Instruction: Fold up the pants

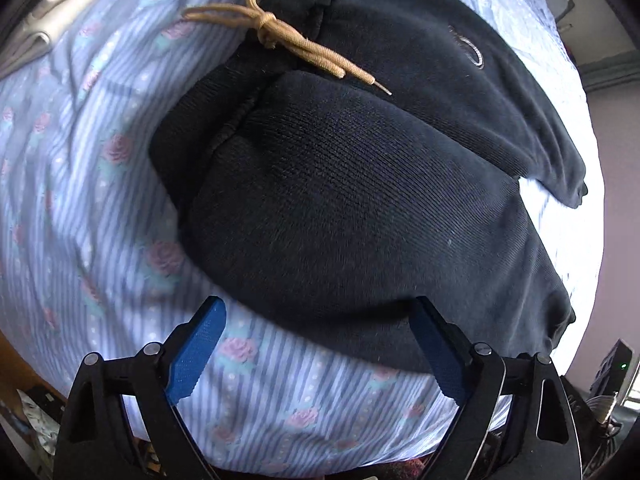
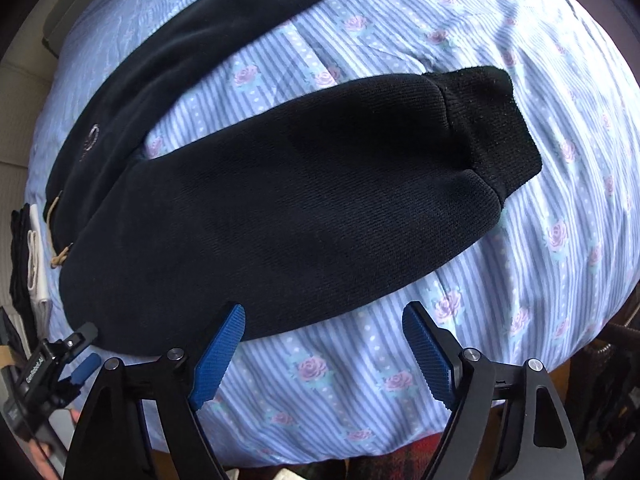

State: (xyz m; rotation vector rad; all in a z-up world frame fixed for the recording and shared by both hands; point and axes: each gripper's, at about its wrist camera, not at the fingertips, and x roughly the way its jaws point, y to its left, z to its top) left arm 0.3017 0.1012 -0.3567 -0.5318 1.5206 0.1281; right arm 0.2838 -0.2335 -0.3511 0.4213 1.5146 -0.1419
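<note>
Dark navy sweatpants (image 1: pixel 340 200) lie spread on a blue striped floral bedsheet (image 1: pixel 100 200), with a tan drawstring (image 1: pixel 288 40) knotted at the waistband at the top. My left gripper (image 1: pixel 318 312) is open and empty, hovering at the near edge of the upper leg. In the right wrist view the near pant leg (image 2: pixel 300 200) runs right to its ribbed cuff (image 2: pixel 492 120); the far leg (image 2: pixel 180 52) angles away. My right gripper (image 2: pixel 324 316) is open and empty at the near leg's lower edge. The left gripper shows at the far left of the right wrist view (image 2: pixel 76 356).
The bedsheet (image 2: pixel 520 260) covers the bed; its near edge is just below both grippers. Folded black and white items (image 2: pixel 32 256) lie left of the waistband. A wall and dark objects (image 1: pixel 616 368) stand at the right.
</note>
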